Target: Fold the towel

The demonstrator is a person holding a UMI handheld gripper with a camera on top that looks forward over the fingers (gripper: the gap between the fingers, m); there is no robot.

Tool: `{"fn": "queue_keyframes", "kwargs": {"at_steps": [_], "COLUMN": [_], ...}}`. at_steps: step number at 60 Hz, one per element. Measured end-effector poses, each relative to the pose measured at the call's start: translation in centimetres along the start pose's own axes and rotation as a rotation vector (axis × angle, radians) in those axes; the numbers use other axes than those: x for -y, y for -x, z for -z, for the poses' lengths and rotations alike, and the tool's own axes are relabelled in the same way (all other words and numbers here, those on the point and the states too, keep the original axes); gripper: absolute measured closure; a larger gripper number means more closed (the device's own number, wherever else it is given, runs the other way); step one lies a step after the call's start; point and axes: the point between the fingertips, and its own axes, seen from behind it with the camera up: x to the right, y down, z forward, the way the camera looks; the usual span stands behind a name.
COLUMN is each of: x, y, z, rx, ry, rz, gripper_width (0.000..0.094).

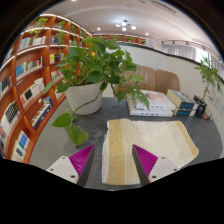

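Note:
A cream towel lies flat on the grey table, with a folded strip along its left side running between and beyond my fingers. My gripper is open, hovering over the near edge of the towel. The left finger's magenta pad is just off the towel's left edge; the right finger's pad is over the towel. Nothing is held between them.
A large potted plant in a white pot stands beyond the towel at the left, with leaves trailing onto the table. Stacked books lie behind the towel. Bookshelves line the left side. A second plant stands at the far right.

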Motion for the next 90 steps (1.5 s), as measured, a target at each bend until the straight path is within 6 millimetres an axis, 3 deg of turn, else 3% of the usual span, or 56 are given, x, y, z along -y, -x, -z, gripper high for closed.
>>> {"fn": "queue_keyframes", "kwargs": {"at_steps": [9,15,22,23,24,30,35,42,47,52,57,61,67,70,74,79,84,90], "x": [-0.9,-0.6,-0.5,-0.6,-0.5,-0.8,0.2,4.9,7.3,7.9,6.5,5.2,3.1,2.3,1.7,2.6,3.7,4.8], "y": [1.8,1.3,0.3,-0.1,-0.4,0.5,0.7,-3.4,-10.4,-16.6,-22.1,-25.5,-30.6,-32.4,-33.3,-33.4,-33.0,-31.6], "z": [-4.5,-3.4,-3.8,-4.0,-4.1,-4.0,-3.1,0.1,0.8,1.0,0.0,-0.8,-1.8,-1.7,-1.0,1.1,4.5,8.6], "rx": [-0.061,-0.038,-0.028,-0.039,-0.049,0.003,0.081,0.072,0.033,-0.032,-0.075,-0.092,-0.152,-0.168,-0.132,-0.08,-0.025,0.028], "ry": [0.038,0.024,0.039,0.039,0.035,0.065,0.089,0.02,-0.016,-0.035,-0.006,0.016,0.033,0.045,0.057,0.023,0.004,-0.007], "rz": [0.067,0.032,0.038,0.034,0.034,-0.034,-0.159,-0.262,-0.284,-0.272,-0.252,-0.237,-0.174,-0.16,-0.155,-0.146,-0.131,-0.123], "gripper_width": [0.0371,0.0529,0.0757,0.087,0.0905,0.0905,0.0906,0.0906,0.0905,0.0906,0.0905,0.0801,0.0368,0.0236,0.0172,0.0127,0.0074,0.0076]}}
